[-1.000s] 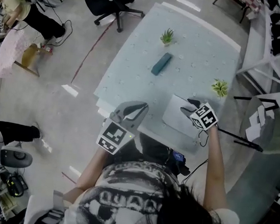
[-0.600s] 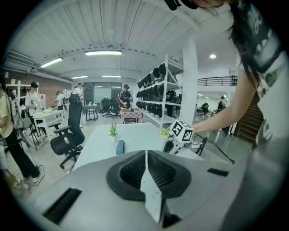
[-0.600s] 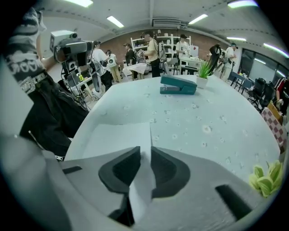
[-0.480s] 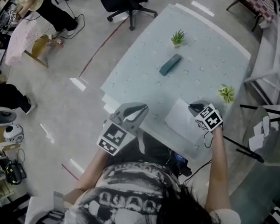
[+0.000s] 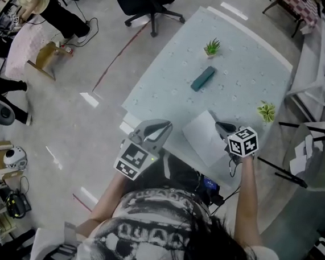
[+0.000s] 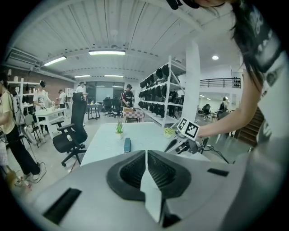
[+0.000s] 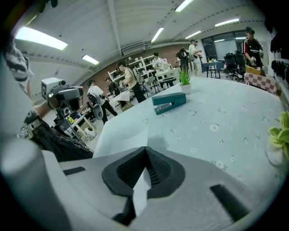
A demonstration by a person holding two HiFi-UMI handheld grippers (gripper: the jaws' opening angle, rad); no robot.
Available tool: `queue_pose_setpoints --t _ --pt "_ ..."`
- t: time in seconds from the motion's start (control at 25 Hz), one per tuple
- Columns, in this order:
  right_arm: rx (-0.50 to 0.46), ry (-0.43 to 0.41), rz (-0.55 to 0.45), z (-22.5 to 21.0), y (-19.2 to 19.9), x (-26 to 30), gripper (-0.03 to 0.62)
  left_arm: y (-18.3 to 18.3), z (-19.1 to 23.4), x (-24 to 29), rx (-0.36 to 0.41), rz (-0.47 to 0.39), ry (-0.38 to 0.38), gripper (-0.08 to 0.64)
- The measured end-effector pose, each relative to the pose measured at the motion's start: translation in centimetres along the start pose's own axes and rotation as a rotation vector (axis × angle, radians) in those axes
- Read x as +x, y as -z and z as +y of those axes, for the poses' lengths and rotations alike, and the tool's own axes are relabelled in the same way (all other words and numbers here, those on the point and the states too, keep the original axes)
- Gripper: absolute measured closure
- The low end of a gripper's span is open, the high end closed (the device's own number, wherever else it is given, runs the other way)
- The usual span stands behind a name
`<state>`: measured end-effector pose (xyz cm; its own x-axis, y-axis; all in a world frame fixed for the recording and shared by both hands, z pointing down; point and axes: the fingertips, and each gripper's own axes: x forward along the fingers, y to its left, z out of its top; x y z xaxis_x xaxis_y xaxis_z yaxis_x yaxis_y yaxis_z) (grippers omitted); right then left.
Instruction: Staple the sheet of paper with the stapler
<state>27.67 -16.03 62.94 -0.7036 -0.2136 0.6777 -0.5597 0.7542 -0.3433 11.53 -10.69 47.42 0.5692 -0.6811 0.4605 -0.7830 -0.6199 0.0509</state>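
Teal plastic marks the task's tool. A slim teal stapler (image 5: 203,78) lies flat on a pale blue-green, flower-dotted surface (image 5: 248,66), in the upper middle of the head view. It sits below a small green potted plant (image 5: 212,47) and well apart from both grippers. Its long axis runs diagonally there, from lower left to upper right. In the right gripper view the teal stapler (image 7: 169,103) lies nearly crosswise in the upper middle. A glint of metal shows near its left end, so the mouth probably points that way, though this is not certain.

A white sheet of paper (image 5: 204,137) lies at the near edge of the surface, lower right of centre in the head view. The right hand-held gripper (image 5: 220,127) sits at the sheet's right corner. In its own view the jaws are closed together, and the white sheet of paper (image 7: 119,133) runs by one edge straight into where they meet, so it appears pinched. The left hand-held gripper (image 5: 162,125) hovers at the surface's near left corner. Its own view shows its jaws closed with nothing between them.

The step in hand looks like taking hold of the paper, and no stapling is done yet. Next, a corner of the sheet must be brought into the stapler's mouth. Then the stapler's top must be pressed down, likely by the free left hand-held gripper.
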Motion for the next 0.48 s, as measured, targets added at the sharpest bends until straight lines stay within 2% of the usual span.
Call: queue_pose_setpoints --t 0.2,0.48 --pt "0.161 0.061 -0.108 1.7 -2.6 2.5 0.591 -0.4 2.2 -0.5 0.014 -0.015 0.033 0.548" --pt "0.471 0.195 -0.281 1.3 -5.6 5.9 0.591 -0.4 6.7 -1.0 0.031 -0.013 0.077 0.548"
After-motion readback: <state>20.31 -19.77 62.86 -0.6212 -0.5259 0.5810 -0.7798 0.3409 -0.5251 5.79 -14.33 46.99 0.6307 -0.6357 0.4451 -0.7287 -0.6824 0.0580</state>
